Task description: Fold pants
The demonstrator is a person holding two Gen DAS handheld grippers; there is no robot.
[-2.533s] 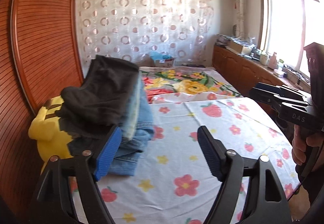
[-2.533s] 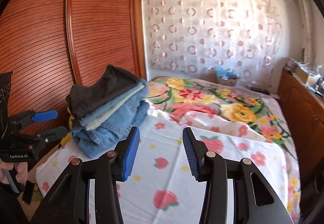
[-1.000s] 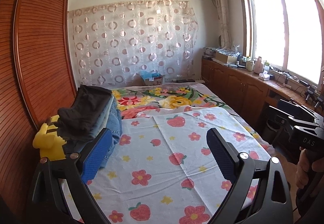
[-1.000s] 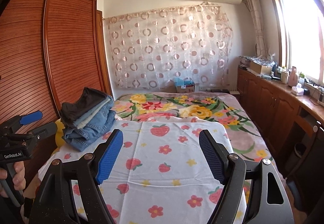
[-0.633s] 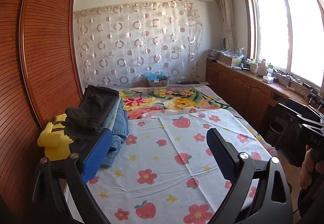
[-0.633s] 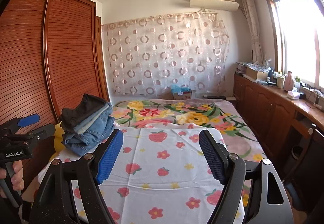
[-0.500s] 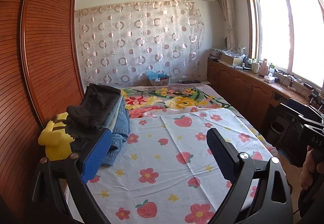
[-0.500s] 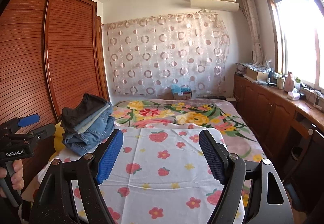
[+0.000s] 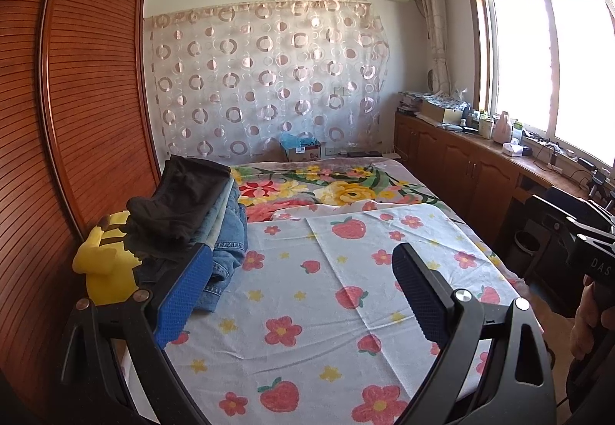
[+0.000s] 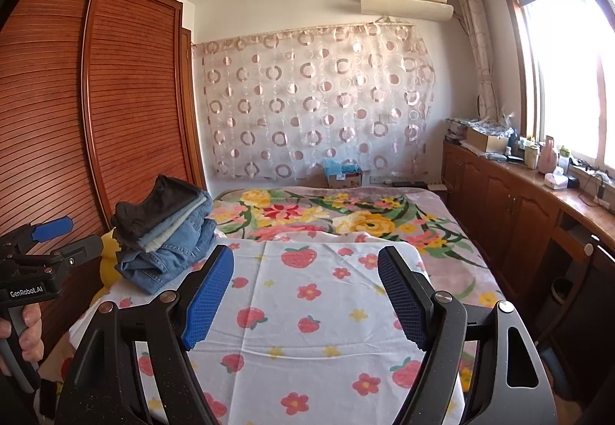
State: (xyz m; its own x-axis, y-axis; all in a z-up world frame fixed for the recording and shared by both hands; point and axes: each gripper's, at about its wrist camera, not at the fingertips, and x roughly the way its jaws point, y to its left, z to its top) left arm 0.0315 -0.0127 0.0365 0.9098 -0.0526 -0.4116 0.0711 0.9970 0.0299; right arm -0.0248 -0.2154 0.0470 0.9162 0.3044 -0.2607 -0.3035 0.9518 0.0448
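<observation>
Two tongs agape; left view alone shows yellow plush (image 9: 107, 263) beside pants stack (image 9: 192, 217).

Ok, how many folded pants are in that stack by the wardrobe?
4 visible: a black pair on top, two pale blue ones beneath, darker jeans at the bottom. More layers may be hidden.

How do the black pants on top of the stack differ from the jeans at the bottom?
The black pants are dark, smooth and lie on top; the jeans are blue denim, bulkier, and sit lowest, on the strawberry sheet. The jeans' edges spill out past the black pants. Both are folded.
</observation>
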